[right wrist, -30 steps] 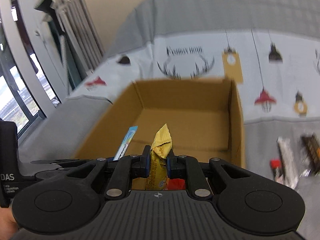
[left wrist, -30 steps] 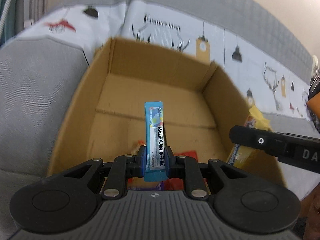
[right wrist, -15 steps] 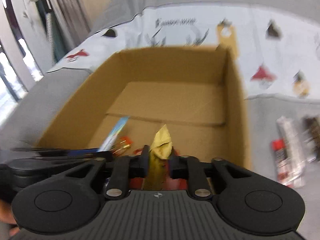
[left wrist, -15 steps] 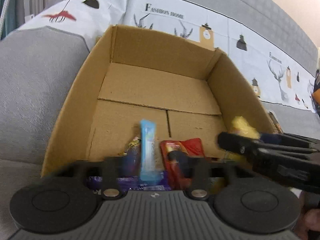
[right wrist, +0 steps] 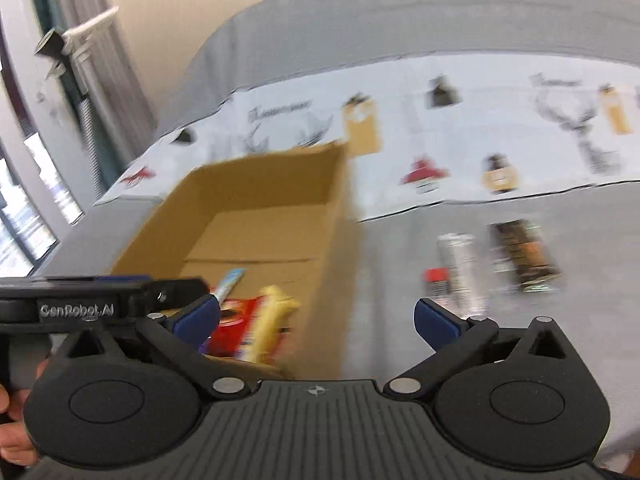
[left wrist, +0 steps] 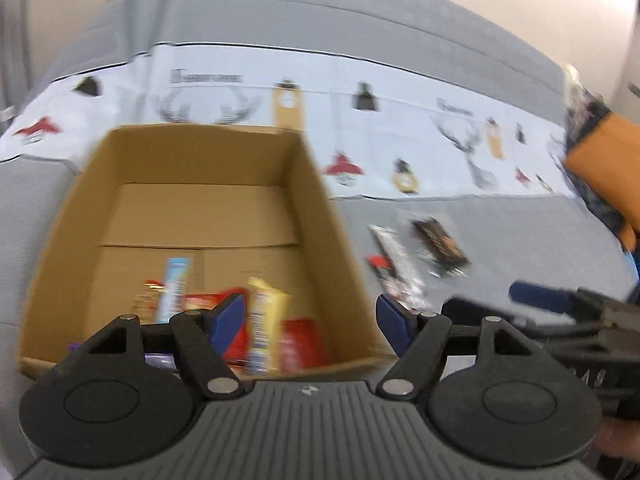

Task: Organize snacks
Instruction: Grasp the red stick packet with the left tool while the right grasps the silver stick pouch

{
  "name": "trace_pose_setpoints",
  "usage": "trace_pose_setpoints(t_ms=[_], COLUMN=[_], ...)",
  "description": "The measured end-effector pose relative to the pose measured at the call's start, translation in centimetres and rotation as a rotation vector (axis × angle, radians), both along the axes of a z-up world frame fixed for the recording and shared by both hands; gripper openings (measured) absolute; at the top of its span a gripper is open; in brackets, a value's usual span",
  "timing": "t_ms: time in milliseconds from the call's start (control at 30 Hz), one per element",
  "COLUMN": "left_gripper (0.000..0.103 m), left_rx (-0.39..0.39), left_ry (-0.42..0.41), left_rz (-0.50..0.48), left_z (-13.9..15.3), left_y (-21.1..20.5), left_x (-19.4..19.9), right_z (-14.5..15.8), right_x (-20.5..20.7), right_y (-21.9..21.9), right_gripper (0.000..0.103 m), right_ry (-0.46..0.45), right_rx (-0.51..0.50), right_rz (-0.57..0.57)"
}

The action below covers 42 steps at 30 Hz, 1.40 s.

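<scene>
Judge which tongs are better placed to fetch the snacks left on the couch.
Right. The right tongs are open and face the silver packet and dark bar directly; the left tongs, also open, sit over the box.

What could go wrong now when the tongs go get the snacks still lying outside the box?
The silver packet and the dark packet lie close together, so the right tongs, now open, might pinch both or nudge one away. Both views are blurred, so the aim could be off. The yellow packet leans near the cardboard box wall and might tip.

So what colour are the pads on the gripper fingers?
Dark blue pads on black fingers, clearest in the right wrist view.
</scene>
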<state>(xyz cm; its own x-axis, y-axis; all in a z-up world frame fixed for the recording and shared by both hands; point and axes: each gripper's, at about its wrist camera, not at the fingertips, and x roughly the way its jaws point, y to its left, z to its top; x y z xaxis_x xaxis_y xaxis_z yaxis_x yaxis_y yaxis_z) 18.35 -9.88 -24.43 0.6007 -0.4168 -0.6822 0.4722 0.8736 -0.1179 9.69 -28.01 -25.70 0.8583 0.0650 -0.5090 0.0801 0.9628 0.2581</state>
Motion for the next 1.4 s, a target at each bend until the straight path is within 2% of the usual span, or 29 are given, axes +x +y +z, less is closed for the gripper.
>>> trace_pose_setpoints(t_ms=[100,167,333,400,467,500,533,567,633,700,733,867,1000,1100,1167,1300,1367,1400], left_gripper=[0.078,0.078,0.077,0.066,0.059,0.054,0.051,0.045,0.039,0.02,0.018,0.018,0.018,0.018,0.02,0.016,0.009,0.007], left_rx=[0.01,-0.007,0.007,0.016,0.023,0.009,-0.01,-0.014,0.002,0.011,0.011,0.074,0.114,0.106,0.067,0.12,0.119,0.117], left_ry=[0.001,0.005,-0.014,0.003,0.057,0.085,0.099,0.103,0.104,0.127,0.141,0.137,0.191,0.265,0.315,0.234,0.241,0.245], left_rz=[-0.04,-0.06,-0.097,-0.105,-0.086,-0.064,-0.052,-0.048,-0.051,-0.071,-0.082,-0.097,-0.07,-0.039,0.005,-0.002,0.008,0.006], left_z=[0.0,0.3,-0.1,-1.2,-2.7,-3.4,-4.0,-4.4,-5.3,-6.4,-6.9,-9.5,-12.6,-14.9,-16.0,-15.9,-16.0,-15.9], left_y=[-3.1,-5.0,-9.2,-10.9,-12.0,-12.4,-12.8,-13.1,-14.1,-15.3,-15.8,-18.2,-19.3,-19.2,-18.8,-19.3,-18.8,-18.8], left_x=[-1.3,-1.7,-1.9,-1.3,-0.1,0.6,1.1,1.5,2.3,3.4,3.9,6.2,9.0,10.8,11.8,11.8,12.0,12.1], right_z=[0.0,-0.3,-1.6,-2.5,-3.3,-3.7,-4.1,-4.4,-5.2,-5.8,-6.2,-7.6,-9.5,-10.7,-11.7,-13.0,-13.0,-13.0], right_x=[-2.4,-3.3,-5.4,-5.4,-5.0,-4.7,-4.3,-3.9,-2.7,-1.6,-0.8,2.7,6.7,9.1,10.3,12.3,12.8,13.0], right_y=[-3.4,-5.4,-9.6,-10.8,-12.0,-12.7,-13.3,-13.8,-14.8,-15.4,-15.9,-16.4,-16.1,-15.6,-15.5,-14.5,-13.5,-13.0], right_gripper=[0.103,0.103,0.103,0.103,0.1,0.097,0.087,0.07,0.05,0.049,0.049,0.048,0.048,0.048,0.048,0.048,0.047,0.043], right_ry=[-0.022,-0.005,-0.043,-0.039,-0.042,-0.049,-0.05,-0.042,-0.019,-0.001,0.007,0.057,0.153,0.205,0.24,0.255,0.228,0.224], right_rx=[0.052,0.092,0.145,0.117,0.107,0.113,0.12,0.128,0.14,0.133,0.139,0.158,0.175,0.16,0.167,0.141,0.067,0.019], right_rz=[-0.055,-0.08,-0.099,-0.139,-0.149,-0.14,-0.125,-0.106,-0.066,-0.058,-0.046,0.027,0.115,0.153,0.162,0.174,0.202,0.207])
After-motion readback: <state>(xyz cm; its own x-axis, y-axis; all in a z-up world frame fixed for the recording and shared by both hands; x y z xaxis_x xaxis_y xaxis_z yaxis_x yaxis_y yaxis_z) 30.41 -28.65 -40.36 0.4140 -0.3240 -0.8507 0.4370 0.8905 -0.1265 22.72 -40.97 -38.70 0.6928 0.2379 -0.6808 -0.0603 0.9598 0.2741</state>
